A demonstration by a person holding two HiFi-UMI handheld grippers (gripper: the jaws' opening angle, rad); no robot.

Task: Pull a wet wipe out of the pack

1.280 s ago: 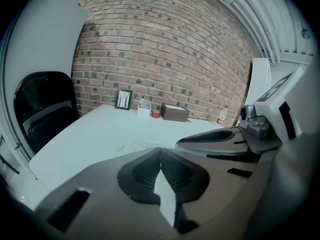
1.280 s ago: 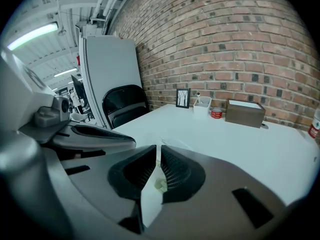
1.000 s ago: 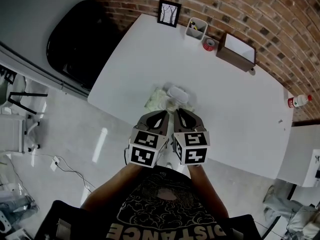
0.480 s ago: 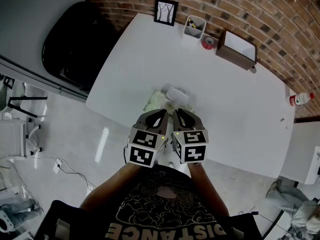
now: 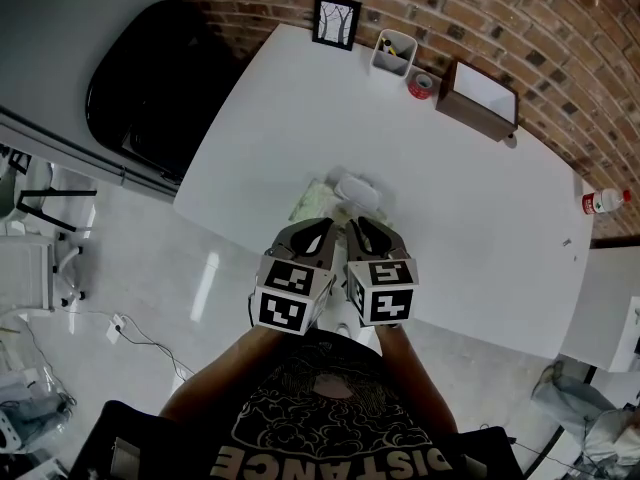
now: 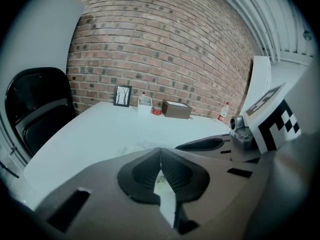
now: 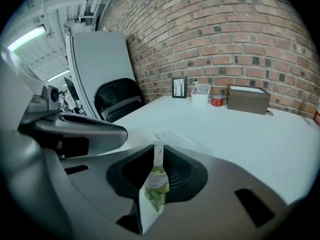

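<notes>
The wet wipe pack (image 5: 322, 200), pale green with a white lid (image 5: 357, 189), lies on the white table (image 5: 470, 218) near its front edge. Both grippers are held side by side just short of it, tips pointing at the pack. My left gripper (image 5: 328, 226) (image 6: 160, 150) is shut with its tips touching and nothing between them. My right gripper (image 5: 353, 224) (image 7: 157, 148) is closed down to a thin slit. Through that slit the pack's green print (image 7: 156, 183) shows below. I see nothing gripped. No wipe stands out of the pack.
At the table's far side stand a framed picture (image 5: 336, 23), a white pen holder (image 5: 393, 54), a red tape roll (image 5: 419, 86) and a brown box (image 5: 480, 100). A small bottle (image 5: 600, 201) is at the right. A black chair (image 5: 150, 78) stands left of the table.
</notes>
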